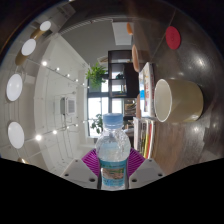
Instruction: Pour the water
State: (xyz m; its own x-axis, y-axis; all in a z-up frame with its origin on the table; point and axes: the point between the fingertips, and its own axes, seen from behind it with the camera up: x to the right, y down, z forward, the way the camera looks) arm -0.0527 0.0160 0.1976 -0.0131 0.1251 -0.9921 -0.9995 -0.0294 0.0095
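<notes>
Water bottle (pixel 113 152): clear plastic, blue label, white cap on, upright between the fingers (pixel 93 160), close to the camera
Fingers: apart by the bottle's width, the pink pads against both its sides, clamped on it as far as shows
Cup (pixel 177 99): pale, beyond the bottle and up to its right, its mouth turned sideways as the view is tilted, well apart from the bottle
Table (pixel 196 55): dark, carries the cup beyond the bottle
Risk: the cap looks closed, so no water would flow until it is off; smooth plastic may slip or buckle in the grip; tipping well short of the cup would spill on the table
</notes>
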